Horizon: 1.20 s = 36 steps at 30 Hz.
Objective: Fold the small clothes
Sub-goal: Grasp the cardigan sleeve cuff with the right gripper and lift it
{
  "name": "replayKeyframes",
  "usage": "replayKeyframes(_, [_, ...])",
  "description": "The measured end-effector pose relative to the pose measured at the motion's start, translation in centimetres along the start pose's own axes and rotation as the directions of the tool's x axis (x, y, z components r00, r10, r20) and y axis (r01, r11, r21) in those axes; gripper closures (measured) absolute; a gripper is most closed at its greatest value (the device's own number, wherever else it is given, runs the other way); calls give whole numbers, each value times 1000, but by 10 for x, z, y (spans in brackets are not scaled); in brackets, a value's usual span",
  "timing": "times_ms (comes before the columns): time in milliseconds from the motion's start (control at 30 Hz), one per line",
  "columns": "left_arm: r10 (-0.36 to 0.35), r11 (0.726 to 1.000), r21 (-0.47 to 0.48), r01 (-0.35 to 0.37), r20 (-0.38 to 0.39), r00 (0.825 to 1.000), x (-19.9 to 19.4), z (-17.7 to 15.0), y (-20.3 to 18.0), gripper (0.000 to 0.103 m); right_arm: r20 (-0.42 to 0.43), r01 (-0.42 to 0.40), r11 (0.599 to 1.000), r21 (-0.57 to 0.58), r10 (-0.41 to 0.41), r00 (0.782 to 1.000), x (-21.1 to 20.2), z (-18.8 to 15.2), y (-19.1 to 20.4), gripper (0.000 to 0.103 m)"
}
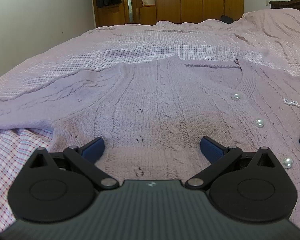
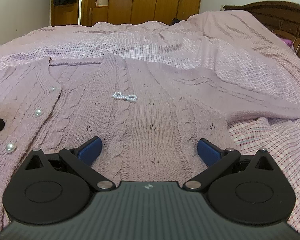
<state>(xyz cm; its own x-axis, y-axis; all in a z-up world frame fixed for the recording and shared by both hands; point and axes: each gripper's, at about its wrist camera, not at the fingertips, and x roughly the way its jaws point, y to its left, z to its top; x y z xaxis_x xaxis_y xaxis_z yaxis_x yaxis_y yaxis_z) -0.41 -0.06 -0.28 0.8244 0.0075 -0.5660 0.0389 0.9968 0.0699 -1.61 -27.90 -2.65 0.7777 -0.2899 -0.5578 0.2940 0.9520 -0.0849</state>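
Nearest each camera was the dark ribbed body of its own tool, and past it two blue-padded fingers spread wide with nothing between them but knit fabric. The left gripper (image 1: 152, 150) hovered low over the hem end of a lilac cable-knit cardigan (image 1: 150, 100), jaws fully apart and holding nothing; the right gripper (image 2: 150, 150) stood the same way over the cardigan's other front panel, also empty. The cardigan lay flat and face up directly ahead of both sets of fingers, its long axis running straight away from them, hem nearest and neckline farthest. Between the two tools ran the buttoned front, marked by a row of pearl buttons (image 1: 259, 123) to the right of the left fingers and to the left of the right fingers. A small beaded bow (image 2: 124, 97) sat ahead of the right fingers, slightly left of centre. One sleeve (image 1: 30, 104) stretched outward to the left of the left fingers, the other sleeve (image 2: 250, 96) outward to the right of the right fingers, so each tool seemed nearer to its own side's sleeve. Under the garment lay a checked sheet (image 1: 14, 160) and a pink bedspread (image 1: 170, 36). Nothing blocked the way to the cardigan. Far beyond stood wooden wardrobes (image 2: 150, 0).
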Motion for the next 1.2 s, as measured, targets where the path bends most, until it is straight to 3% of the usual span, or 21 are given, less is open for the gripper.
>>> replayKeyframes(167, [-1,1000,1,1,-27,1000,2,4,0,0,-14,-31,999,26,32,999,2,1,-5,0])
replayKeyframes(300, [-18,1000,-6,17,-106,994,1,16,4,0,-36,-92,994,58,94,995,1,6,-15,0])
replayKeyframes(433, [-42,998,-41,36,-160,986,-15,24,10,0,-14,-177,969,170,182,983,-12,15,-44,0])
replayKeyframes(533, [-48,997,-69,37,-174,984,-29,25,10,0,29,-223,927,301,225,974,-22,26,-79,0])
replayKeyframes(667, [-53,995,-98,34,-200,978,-37,21,3,0,64,-216,871,441,210,976,-25,41,-137,0])
replayKeyframes(833, [-32,996,-86,12,-235,971,-29,14,-5,0,29,-125,806,579,133,991,-4,43,-217,0])
replayKeyframes(1000, [2,999,-38,-11,-219,976,-26,4,-12,0,-6,-66,691,720,101,995,26,21,-287,0])
replayKeyframes(1100, [25,1000,-5,-26,-199,980,-26,-1,-18,0,32,-68,668,741,66,997,39,15,-304,0])
replayKeyframes(1200, [30,999,-12,-33,-190,981,-27,-2,-18,0,41,-48,672,739,26,999,52,21,-311,0])
